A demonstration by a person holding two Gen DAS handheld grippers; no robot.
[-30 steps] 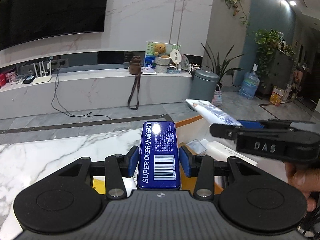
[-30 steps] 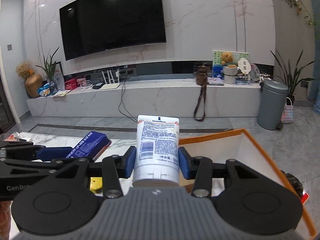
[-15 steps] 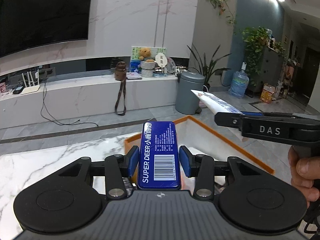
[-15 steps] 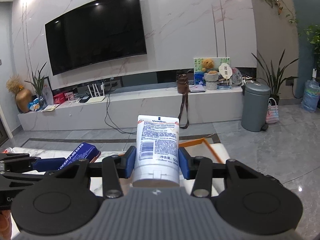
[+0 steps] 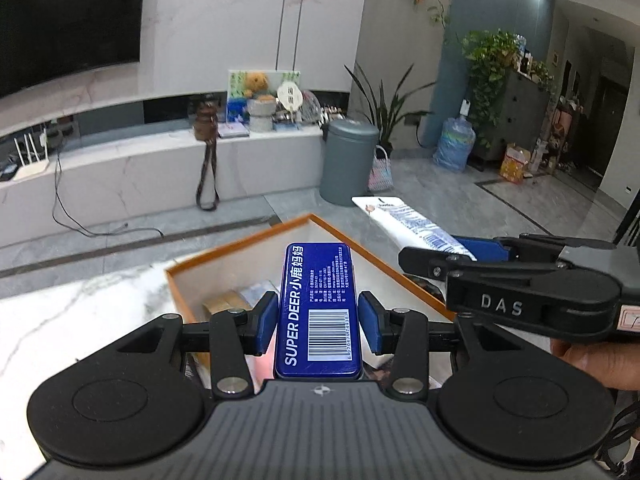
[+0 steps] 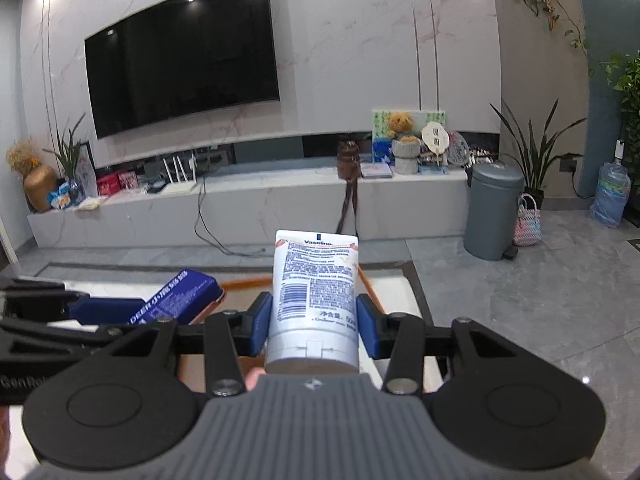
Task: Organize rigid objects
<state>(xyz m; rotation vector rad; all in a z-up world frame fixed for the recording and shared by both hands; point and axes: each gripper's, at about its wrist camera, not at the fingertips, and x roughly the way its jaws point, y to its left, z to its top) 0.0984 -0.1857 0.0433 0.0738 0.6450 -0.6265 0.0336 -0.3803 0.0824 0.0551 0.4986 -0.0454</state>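
My left gripper (image 5: 319, 322) is shut on a blue tin (image 5: 319, 304) labelled SUPER DEER, held lengthwise over an orange-rimmed box (image 5: 236, 238) on the white marble table (image 5: 60, 320). My right gripper (image 6: 315, 322) is shut on a white Vaseline tube (image 6: 314, 292), cap end toward the camera. In the left wrist view the right gripper (image 5: 486, 250) holds that tube (image 5: 408, 220) out past the box's right rim. In the right wrist view the left gripper (image 6: 104, 310) with the blue tin (image 6: 176, 296) sits at lower left, and the box rim (image 6: 248, 282) shows blurred behind the tube.
Inside the box lie a roll of brown tape (image 5: 224, 304) and some packets. A person's hand (image 5: 596, 362) grips the right tool. Beyond the table are a grey floor, a grey bin (image 5: 348, 160) and a low TV bench (image 5: 120, 176).
Both grippers have travelled to the right with their loads. The orange box has come under the blue tin in the left wrist view; the grips are unchanged.
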